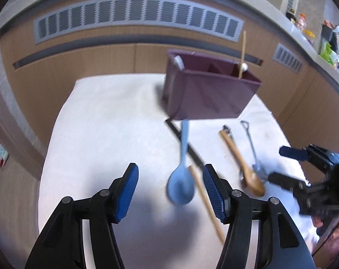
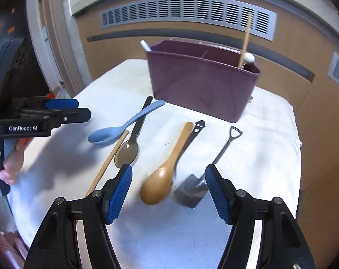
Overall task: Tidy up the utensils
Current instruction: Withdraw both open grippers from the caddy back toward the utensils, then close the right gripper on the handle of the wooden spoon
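Note:
A purple caddy stands at the back of the white cloth. It holds an upright chopstick and white-tipped utensils. In front lie a blue spoon, a loose chopstick, a black-handled metal spoon, a wooden spoon, a black smiley-handled utensil and a shovel-shaped spoon. My left gripper hovers open above the blue spoon. My right gripper hangs open above the wooden spoon. Neither touches anything.
The white cloth covers a small table with edges close on the left and right. Behind it runs a wood-panelled wall with a grey vent grille. A ledge with bottles and packets sits at the far right. A person's hand grips the left tool.

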The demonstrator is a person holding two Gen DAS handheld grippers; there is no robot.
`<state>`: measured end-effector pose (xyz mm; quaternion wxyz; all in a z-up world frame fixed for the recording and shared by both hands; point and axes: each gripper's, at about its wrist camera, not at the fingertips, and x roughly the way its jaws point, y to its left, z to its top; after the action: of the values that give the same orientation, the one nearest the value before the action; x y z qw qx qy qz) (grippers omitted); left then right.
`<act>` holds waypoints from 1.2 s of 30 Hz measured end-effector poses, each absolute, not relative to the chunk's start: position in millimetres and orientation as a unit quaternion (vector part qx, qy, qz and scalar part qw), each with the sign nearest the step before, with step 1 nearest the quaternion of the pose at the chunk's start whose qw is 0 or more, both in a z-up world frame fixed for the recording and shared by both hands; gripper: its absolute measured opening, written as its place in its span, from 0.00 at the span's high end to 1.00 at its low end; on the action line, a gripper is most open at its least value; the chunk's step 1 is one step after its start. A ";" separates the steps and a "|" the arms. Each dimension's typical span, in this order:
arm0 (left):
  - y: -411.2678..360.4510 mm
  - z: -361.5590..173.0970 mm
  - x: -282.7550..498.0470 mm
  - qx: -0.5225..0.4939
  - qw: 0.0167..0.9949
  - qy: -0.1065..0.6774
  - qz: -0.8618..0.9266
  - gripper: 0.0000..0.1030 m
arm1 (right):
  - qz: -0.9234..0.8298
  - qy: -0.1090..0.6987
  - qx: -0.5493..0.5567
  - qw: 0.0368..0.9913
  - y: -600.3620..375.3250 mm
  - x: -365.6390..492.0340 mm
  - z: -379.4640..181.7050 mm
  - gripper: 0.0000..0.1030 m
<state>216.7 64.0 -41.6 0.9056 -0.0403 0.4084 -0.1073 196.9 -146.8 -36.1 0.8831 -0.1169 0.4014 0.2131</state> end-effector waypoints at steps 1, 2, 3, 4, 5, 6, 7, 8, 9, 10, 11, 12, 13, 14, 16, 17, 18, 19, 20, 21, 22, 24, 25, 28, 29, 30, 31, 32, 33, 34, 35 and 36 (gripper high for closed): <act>67.4 -45.0 217.2 -0.046 0.903 0.414 -0.105 0.41 | 0.208 0.404 -0.116 0.883 -144.5 199.1 -36.1 0.38; 69.3 -47.4 217.0 -0.052 0.901 0.417 -0.105 0.41 | 0.201 0.407 -0.110 0.884 -143.3 202.9 -36.1 0.42; 70.6 -48.5 216.9 -0.058 0.900 0.419 -0.106 0.41 | 0.193 0.412 -0.099 0.885 -142.4 209.5 -37.0 0.45; 72.3 -49.5 216.7 -0.065 0.899 0.419 -0.107 0.41 | 0.189 0.418 -0.086 0.884 -142.0 215.7 -38.8 0.53; 72.9 -49.6 216.9 -0.068 0.899 0.419 -0.106 0.41 | 0.187 0.427 -0.074 0.882 -141.6 222.8 -41.2 0.59; 73.3 -50.3 216.6 -0.070 0.899 0.418 -0.106 0.41 | 0.183 0.440 -0.061 0.877 -140.7 232.5 -44.7 0.62; 73.7 -51.2 216.6 -0.072 0.899 0.419 -0.106 0.41 | 0.181 0.450 -0.051 0.873 -138.7 240.1 -49.2 0.65; 73.5 -51.9 217.1 -0.073 0.898 0.421 -0.107 0.41 | 0.179 0.457 -0.048 0.870 -136.1 247.0 -53.2 0.67; 73.3 -52.5 216.9 -0.073 0.897 0.422 -0.108 0.41 | 0.168 0.465 -0.051 0.868 -131.7 254.1 -60.1 0.68; 72.7 -52.9 216.5 -0.072 0.896 0.424 -0.110 0.41 | 0.155 0.471 -0.058 0.866 -128.7 259.3 -65.8 0.71; 72.2 -53.2 216.2 -0.070 0.896 0.425 -0.111 0.41 | 0.140 0.479 -0.065 0.864 -126.8 264.6 -72.1 0.79; 71.6 -53.5 215.9 -0.068 0.895 0.426 -0.112 0.41 | 0.130 0.485 -0.067 0.862 -126.5 267.5 -76.3 0.83; 71.2 -53.7 215.1 -0.065 0.895 0.427 -0.112 0.41 | 0.124 0.479 -0.069 0.866 -127.1 267.0 -76.1 0.90; 70.9 -53.7 214.8 -0.063 0.895 0.428 -0.113 0.41 | 0.125 0.480 -0.073 0.865 -127.8 265.7 -75.0 0.91; 69.2 -53.7 214.3 -0.058 0.893 0.431 -0.114 0.39 | 0.142 0.482 -0.063 0.862 -132.5 261.9 -71.4 0.91; 67.6 -53.9 213.8 -0.056 0.892 0.433 -0.115 0.38 | 0.145 0.477 -0.057 0.865 -137.1 258.4 -67.9 0.91; 65.3 -54.2 213.8 -0.054 0.891 0.435 -0.117 0.38 | 0.144 0.471 -0.057 0.869 -141.9 253.9 -64.1 0.91; 61.7 -54.8 214.0 -0.054 0.889 0.439 -0.122 0.38 | 0.141 0.463 -0.058 0.873 -146.7 249.8 -60.4 0.91; 57.0 -55.4 214.8 -0.055 0.885 0.443 -0.133 0.38 | 0.137 0.457 -0.057 0.877 -151.8 246.1 -56.8 0.91; 50.8 -56.1 215.5 -0.061 0.878 0.450 -0.151 0.38 | 0.134 0.452 -0.052 0.880 -158.2 242.7 -53.3 0.91; 47.3 -56.4 216.2 -0.065 0.874 0.453 -0.163 0.38 | 0.133 0.448 -0.047 0.883 -164.0 242.2 -49.5 0.91; 35.4 -57.5 218.9 -0.075 0.861 0.465 -0.191 0.39 | 0.132 0.442 -0.039 0.886 -173.9 236.5 -44.9 0.91; 27.9 -57.7 220.4 -0.073 0.858 0.468 -0.198 0.42 | 0.132 0.439 -0.035 0.888 -179.1 235.0 -42.1 0.91; 16.0 -55.7 223.1 -0.045 0.870 0.460 -0.171 0.51 | 0.134 0.437 -0.023 0.889 -189.0 229.7 -38.4 0.91; 14.7 -54.9 223.5 -0.030 0.878 0.453 -0.150 0.51 | 0.136 0.435 -0.020 0.890 -191.6 228.1 -38.3 0.91; 14.5 -54.6 223.0 -0.020 0.884 0.447 -0.135 0.51 | 0.136 0.434 -0.019 0.891 -195.8 225.0 -38.1 0.91; 15.6 -55.3 222.7 -0.007 0.890 0.441 -0.113 0.51 | 0.135 0.432 -0.019 0.892 -197.6 223.7 -37.9 0.91; 17.7 -57.0 222.8 -0.006 0.891 0.441 -0.106 0.51 | 0.135 0.430 -0.017 0.892 -198.5 222.9 -38.2 0.91; 20.4 -59.6 221.9 -0.013 0.890 0.444 -0.105 0.51 | 0.137 0.429 -0.014 0.892 -199.0 222.2 -38.4 0.91; 24.1 -63.0 221.9 -0.024 0.889 0.445 -0.107 0.51 | 0.139 0.429 -0.011 0.892 -198.8 221.9 -38.2 0.91; 26.3 -65.5 221.2 -0.031 0.888 0.446 -0.106 0.51 | 0.141 0.428 -0.009 0.893 -198.4 222.0 -38.7 0.91; 28.4 -68.2 220.7 -0.036 0.888 0.446 -0.102 0.51 | 0.142 0.426 -0.007 0.894 -197.8 221.8 -38.2 0.91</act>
<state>220.7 28.4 -68.2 0.8884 -0.0360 0.4461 -0.1024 221.8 -197.8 -38.2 0.8935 -0.0075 0.4257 0.1423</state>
